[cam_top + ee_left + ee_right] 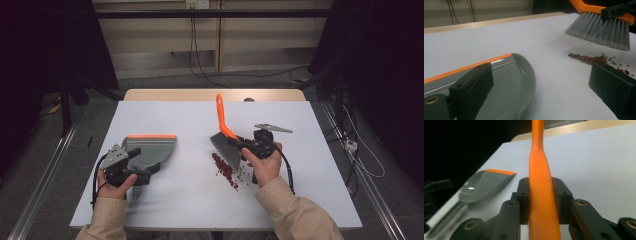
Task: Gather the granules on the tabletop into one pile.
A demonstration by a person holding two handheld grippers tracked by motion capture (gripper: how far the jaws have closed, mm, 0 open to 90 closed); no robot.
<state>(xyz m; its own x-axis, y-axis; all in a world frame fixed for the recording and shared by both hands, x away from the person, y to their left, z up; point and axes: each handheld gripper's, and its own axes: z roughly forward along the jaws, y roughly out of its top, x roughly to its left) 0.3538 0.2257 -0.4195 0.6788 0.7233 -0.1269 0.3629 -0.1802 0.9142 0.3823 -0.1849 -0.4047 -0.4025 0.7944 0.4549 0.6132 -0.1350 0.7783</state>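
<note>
A hand brush (226,145) with grey bristles and an orange handle (539,182) is held tilted, its bristles (599,27) hanging just above the white table. My right gripper (240,143) is shut on the handle, whose orange shaft runs up between both jaws of my right gripper (541,185). A streak of small dark red beans (225,170) lies under and in front of the bristles, and the beans (596,60) spread toward the near side. The grey dustpan (150,148) with an orange lip lies flat at the left. My left gripper (141,165) rests by the dustpan's rear, jaws wide apart, one jaw over the dustpan (506,82).
The white table (175,115) has a wooden strip along its far edge. Cables trail on the floor behind and to the right. Dark frame posts stand on both sides of the table.
</note>
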